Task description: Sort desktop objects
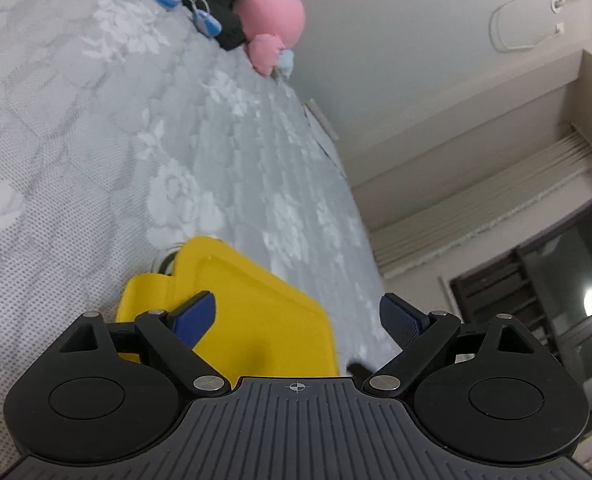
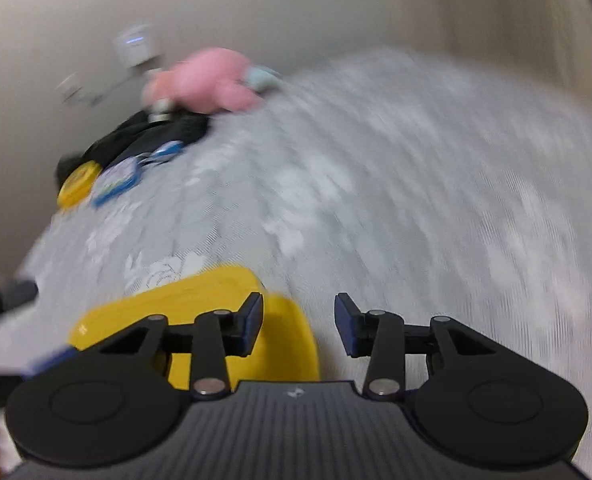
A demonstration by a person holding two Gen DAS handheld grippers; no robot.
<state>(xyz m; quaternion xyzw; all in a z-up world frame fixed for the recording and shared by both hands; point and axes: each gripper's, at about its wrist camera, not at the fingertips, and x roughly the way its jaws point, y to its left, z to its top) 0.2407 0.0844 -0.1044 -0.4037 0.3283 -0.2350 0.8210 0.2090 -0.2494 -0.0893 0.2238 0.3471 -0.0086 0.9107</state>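
Item: flat yellow plastic lidded case (image 1: pixel 252 312), on lace-covered bench (image 1: pixel 96 160), near edge, under both grippers. Long axis seemingly runs away from cameras; hinge tab leftward.
Left hand-held gripper (image 1: pixel 296 316): spread wide, empty.
Right hand-held gripper (image 2: pixel 299 322): parted, empty.
Step, judged: approach; next, straddle case edge.
Far end: pink plush toy (image 1: pixel 272 12).

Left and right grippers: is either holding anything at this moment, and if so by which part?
Nothing is held. The left gripper and right gripper are both open, hovering over the yellow tray.
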